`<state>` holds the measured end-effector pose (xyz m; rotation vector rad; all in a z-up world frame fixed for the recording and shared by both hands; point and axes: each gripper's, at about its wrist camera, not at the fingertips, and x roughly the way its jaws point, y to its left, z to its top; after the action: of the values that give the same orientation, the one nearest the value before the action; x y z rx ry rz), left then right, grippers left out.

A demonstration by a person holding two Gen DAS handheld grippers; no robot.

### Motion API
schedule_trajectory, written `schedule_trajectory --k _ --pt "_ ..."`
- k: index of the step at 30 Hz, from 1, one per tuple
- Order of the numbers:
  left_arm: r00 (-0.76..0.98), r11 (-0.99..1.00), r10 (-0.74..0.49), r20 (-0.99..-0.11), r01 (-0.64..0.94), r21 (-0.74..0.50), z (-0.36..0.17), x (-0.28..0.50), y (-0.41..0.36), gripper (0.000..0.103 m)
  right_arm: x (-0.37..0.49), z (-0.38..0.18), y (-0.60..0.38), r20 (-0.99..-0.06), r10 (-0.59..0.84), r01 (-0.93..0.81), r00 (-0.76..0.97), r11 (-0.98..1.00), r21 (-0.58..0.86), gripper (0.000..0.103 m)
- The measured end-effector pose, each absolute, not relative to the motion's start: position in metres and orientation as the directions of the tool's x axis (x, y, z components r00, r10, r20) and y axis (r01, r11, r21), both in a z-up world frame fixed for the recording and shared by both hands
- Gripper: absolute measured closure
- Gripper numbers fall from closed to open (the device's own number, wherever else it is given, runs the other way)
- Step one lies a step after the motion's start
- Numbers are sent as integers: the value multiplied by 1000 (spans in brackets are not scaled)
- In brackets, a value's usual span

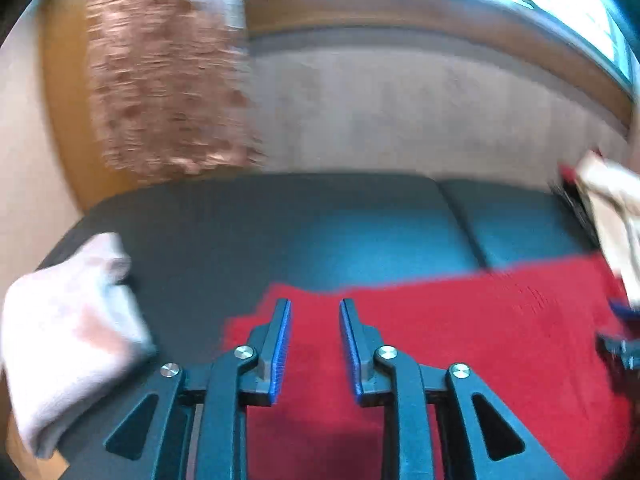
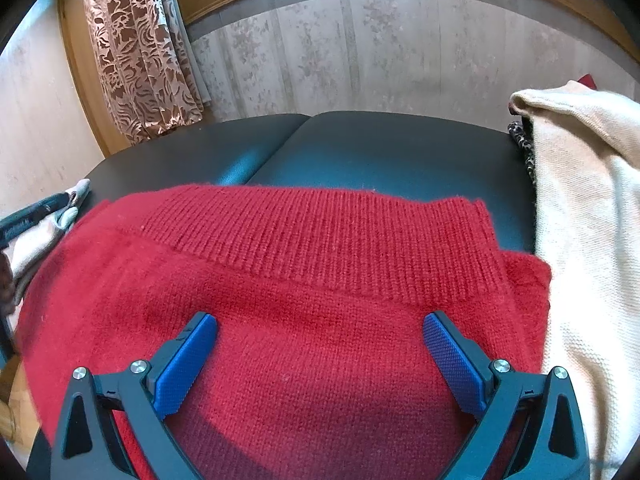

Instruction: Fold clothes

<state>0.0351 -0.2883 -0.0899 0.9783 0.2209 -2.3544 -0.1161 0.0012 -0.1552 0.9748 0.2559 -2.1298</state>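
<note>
A red knitted sweater (image 2: 300, 280) lies flat on the dark padded table (image 2: 380, 152), its ribbed band toward the far side. My right gripper (image 2: 320, 318) hovers over the middle of it, jaws wide open, nothing between the blue pads. The left wrist view is motion-blurred. There the sweater (image 1: 480, 320) fills the lower right, and my left gripper (image 1: 315, 304) stands over its left edge with a narrow gap between the fingers. No cloth shows in that gap.
A pale folded cloth (image 1: 68, 320) sits at the table's left edge. A cream garment (image 2: 580, 220) is heaped at the right, over a leopard-print piece (image 2: 524, 148). A patterned curtain (image 2: 136, 48) and a panelled wall stand behind the table.
</note>
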Motion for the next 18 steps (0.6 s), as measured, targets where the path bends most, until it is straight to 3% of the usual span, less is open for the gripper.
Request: schedule_trajectory --k 2,6,8,10,13,18 --pt "-548 -838 -406 -731 543 59 -109 32 -277 77 -109 -155 4 -722 -550 708 -420 -696 120 0" --pt "-559 -821 -436 -705 567 58 -124 60 -271 72 -84 -156 13 -721 -542 708 -433 -699 100 0" --pt "-552 -819 -439 -709 571 62 -126 66 -276 62 -67 -156 15 -715 -538 706 -446 -702 88 0" --pt "-539 -813 -434 -722 580 56 -123 67 -280 60 -54 -156 16 -704 -535 701 -466 -709 74 0" --pt "-511 -787 -457 -728 614 63 -104 62 -276 65 -49 -155 17 -698 -530 681 -482 -728 83 0" --pt "-656 -859 -420 -627 510 42 -77 53 -222 63 -52 -153 18 -706 -532 683 -467 -725 93 0"
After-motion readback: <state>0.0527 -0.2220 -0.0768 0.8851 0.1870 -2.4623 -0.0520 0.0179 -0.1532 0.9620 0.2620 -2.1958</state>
